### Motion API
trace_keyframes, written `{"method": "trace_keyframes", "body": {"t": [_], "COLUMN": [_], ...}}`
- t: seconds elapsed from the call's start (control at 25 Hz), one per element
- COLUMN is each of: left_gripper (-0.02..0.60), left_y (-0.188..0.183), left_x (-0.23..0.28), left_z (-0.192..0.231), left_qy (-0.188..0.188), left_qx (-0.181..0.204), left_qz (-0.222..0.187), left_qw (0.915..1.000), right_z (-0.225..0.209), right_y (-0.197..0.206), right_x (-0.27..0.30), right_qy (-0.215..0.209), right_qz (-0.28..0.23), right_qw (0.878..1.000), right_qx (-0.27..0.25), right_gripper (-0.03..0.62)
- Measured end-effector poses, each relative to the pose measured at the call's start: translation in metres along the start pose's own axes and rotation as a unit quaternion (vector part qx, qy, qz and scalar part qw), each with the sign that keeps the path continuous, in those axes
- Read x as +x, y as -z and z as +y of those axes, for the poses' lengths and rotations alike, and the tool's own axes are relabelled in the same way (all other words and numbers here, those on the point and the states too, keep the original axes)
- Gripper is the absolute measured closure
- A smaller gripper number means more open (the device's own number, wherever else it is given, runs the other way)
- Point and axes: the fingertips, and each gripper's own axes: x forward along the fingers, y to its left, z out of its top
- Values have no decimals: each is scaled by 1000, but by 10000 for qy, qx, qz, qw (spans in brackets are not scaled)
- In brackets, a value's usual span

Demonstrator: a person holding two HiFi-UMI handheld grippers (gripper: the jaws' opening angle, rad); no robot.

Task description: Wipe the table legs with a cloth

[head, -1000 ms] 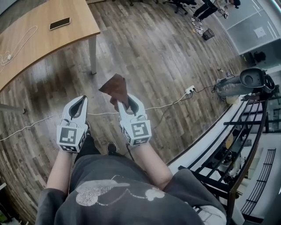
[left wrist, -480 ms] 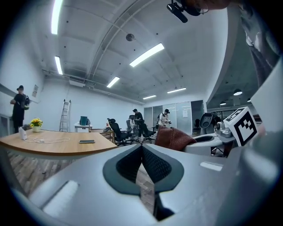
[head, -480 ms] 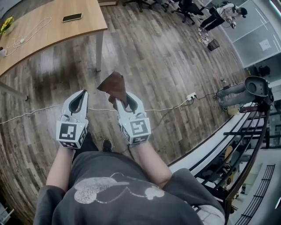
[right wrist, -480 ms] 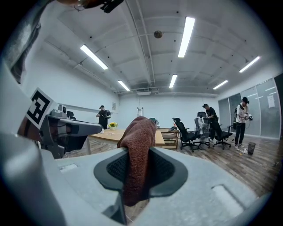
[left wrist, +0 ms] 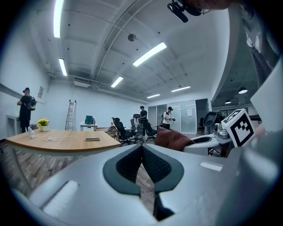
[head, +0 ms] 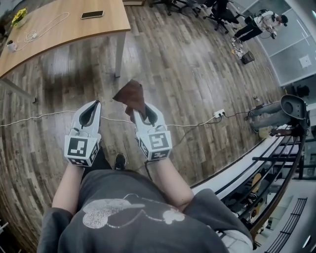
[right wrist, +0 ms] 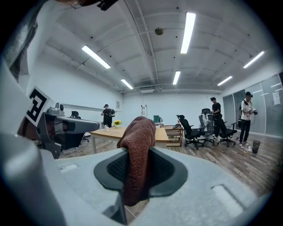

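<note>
A brown cloth (head: 131, 96) sticks up from my right gripper (head: 141, 114), whose jaws are shut on it; in the right gripper view the cloth (right wrist: 138, 145) hangs down between the pads. My left gripper (head: 91, 112) is held beside it at waist height, shut with nothing in it (left wrist: 141, 164). The wooden table (head: 59, 34) stands ahead to the left, its nearest grey leg (head: 118, 54) a good stride beyond the cloth. A second leg (head: 17, 90) shows at far left. Both grippers are clear of the table.
A white cable (head: 44, 117) runs across the wooden floor to a power strip (head: 219, 113). A phone (head: 92, 15), a cord and a cup lie on the table. Office chairs (head: 212, 10) and people stand at the back. A railing (head: 266, 163) and machine lie right.
The table and its near leg have shifted rightward and closer in the head view as the person walks toward it. Both grippers keep their pose, cloth still held.
</note>
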Motion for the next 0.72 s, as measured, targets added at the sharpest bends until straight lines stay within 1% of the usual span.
{"method": "trace_keyframes", "body": {"t": [0.36, 0.72], "left_gripper": [561, 561], "left_y": [3, 9], "left_x": [-10, -21], "left_z": [1, -4], "left_qy": [-157, -136], "left_qx": [-7, -43], "left_qz": [71, 160], "left_qw": [9999, 9998], "right_z": [4, 13], "right_y": [-2, -1], "right_x": [-1, -3], "right_qy": [-146, -246], "right_qz": [-32, -11], "right_qw": [9999, 9997], "right_qx": [39, -40], "right_gripper": [508, 508]}}
